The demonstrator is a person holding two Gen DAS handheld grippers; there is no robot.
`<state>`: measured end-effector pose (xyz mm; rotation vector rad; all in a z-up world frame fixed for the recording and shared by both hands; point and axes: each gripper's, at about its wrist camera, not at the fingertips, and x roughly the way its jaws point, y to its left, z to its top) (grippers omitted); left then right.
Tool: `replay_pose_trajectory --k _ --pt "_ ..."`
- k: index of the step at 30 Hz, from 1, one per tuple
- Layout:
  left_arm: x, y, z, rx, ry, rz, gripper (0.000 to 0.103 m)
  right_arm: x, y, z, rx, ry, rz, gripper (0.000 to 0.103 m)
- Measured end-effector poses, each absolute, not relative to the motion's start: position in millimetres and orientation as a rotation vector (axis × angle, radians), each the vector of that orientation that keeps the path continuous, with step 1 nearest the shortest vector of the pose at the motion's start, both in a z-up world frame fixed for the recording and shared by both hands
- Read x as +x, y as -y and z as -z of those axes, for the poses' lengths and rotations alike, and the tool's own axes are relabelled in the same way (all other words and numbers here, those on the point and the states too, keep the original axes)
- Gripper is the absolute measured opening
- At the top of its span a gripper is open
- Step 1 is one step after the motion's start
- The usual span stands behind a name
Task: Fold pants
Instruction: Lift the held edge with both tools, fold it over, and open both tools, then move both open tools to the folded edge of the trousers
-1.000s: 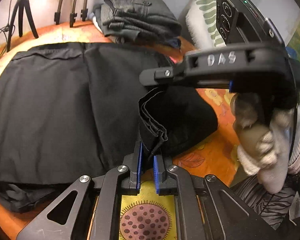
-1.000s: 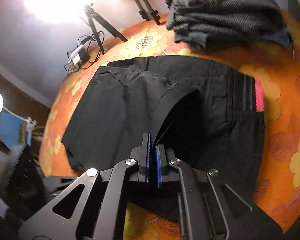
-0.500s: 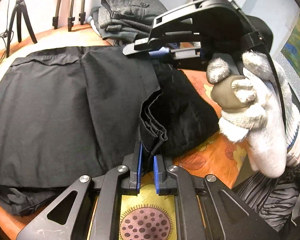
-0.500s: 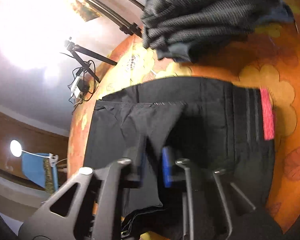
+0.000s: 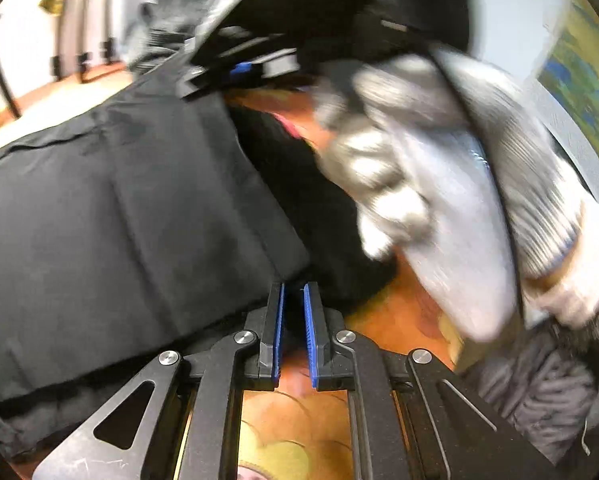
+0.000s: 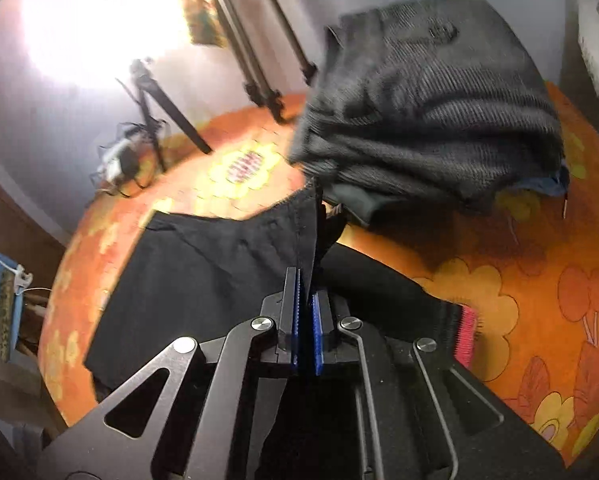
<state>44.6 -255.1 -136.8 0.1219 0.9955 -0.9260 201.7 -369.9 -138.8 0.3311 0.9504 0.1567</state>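
Observation:
Black pants [image 5: 139, 208] lie on an orange flowered cloth [image 6: 539, 272]. One end of them is lifted and carried over the rest. My left gripper [image 5: 293, 292] is shut on the near folded edge of the pants. My right gripper [image 6: 307, 292] has the far edge of the black pants [image 6: 227, 256] between its blue pads, and its jaws are closing on it. In the left wrist view the right gripper [image 5: 239, 70] hangs over the far side, held by a gloved hand [image 5: 419, 184]. A pink label [image 6: 465, 336] shows on the pants' lower layer.
A stack of folded grey clothes [image 6: 431, 104] sits at the back of the cloth, close to the lifted edge. Tripod legs [image 6: 259, 68] and a small tripod [image 6: 151, 104] stand at the far left. The left wrist view is blurred by motion.
Both grippers have carried the gripped end of the pants across, over the flat part. The right gripper now sits nearer the grey stack, and the pink label has come out from under.

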Motion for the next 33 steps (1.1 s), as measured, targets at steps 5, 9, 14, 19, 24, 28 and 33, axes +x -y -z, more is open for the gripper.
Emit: replay_pose_trajectory --k 5,9,14,19,24,28,33 --pt "23 261 134 0.165 -1.013 0.984 0.009 195 408 144 0.381 -1.006 -0.058 0.015" --pt "15 237 117 0.111 -1.006 0.981 0.017 174 430 125 0.409 -0.939 -0.074 0.016" --pt "24 185 91 0.024 -0.949 0.864 0.032 158 421 110 0.411 -0.901 -0.127 0.016" --pt "60 120 73 -0.084 -0.893 0.656 0.049 155 382 98 0.352 -0.886 -0.212 0.016" --pt "83 58 77 -0.111 -0.885 0.452 0.049 159 333 96 0.306 -0.901 -0.297 0.016" --pt "97 24 98 -0.216 -0.936 0.376 0.049 164 290 105 0.253 -0.936 -0.361 0.016" --pt "102 1 122 -0.311 -1.008 0.345 0.049 170 240 123 0.181 -0.989 -0.428 0.016"
